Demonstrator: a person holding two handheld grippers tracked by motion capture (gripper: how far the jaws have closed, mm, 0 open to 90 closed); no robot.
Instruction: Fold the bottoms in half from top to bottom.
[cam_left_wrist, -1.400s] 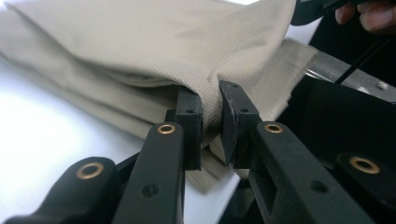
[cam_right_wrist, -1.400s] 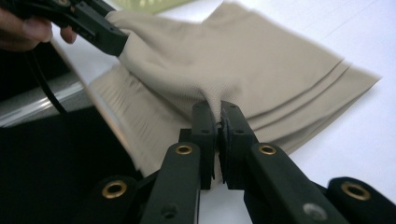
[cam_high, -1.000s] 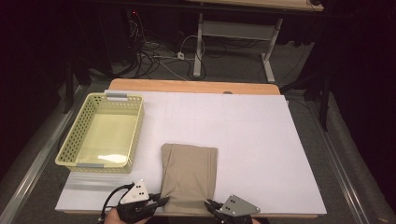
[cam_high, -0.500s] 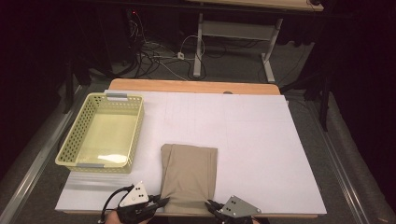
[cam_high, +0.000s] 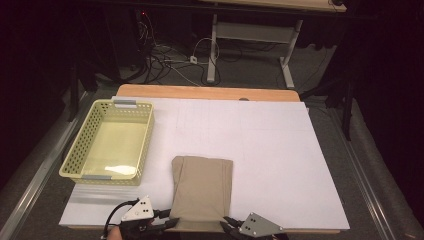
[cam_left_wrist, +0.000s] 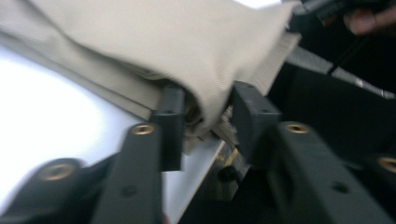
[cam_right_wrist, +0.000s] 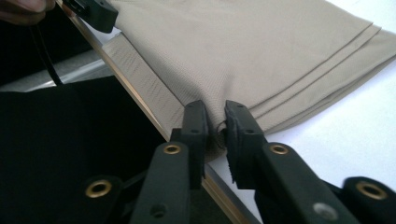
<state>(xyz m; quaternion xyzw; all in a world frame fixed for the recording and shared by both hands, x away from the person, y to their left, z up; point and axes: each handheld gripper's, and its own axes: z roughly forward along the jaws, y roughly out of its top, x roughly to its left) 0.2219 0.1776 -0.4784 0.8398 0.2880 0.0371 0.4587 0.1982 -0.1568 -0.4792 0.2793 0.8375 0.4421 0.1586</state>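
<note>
A folded beige cloth lies on the white board, its near edge at the table's front edge. My left gripper is at the cloth's near left corner and my right gripper at its near right corner. In the left gripper view the jaws stand apart with the cloth's layered corner loose between them; they have just been opening. In the right gripper view the jaws have just been opening too. A narrow gap shows around the cloth's corner fold.
A pale yellow plastic basket stands on the board's left side with nothing in it. The white board covers most of the wooden table. Cables and a desk frame lie on the dark floor beyond.
</note>
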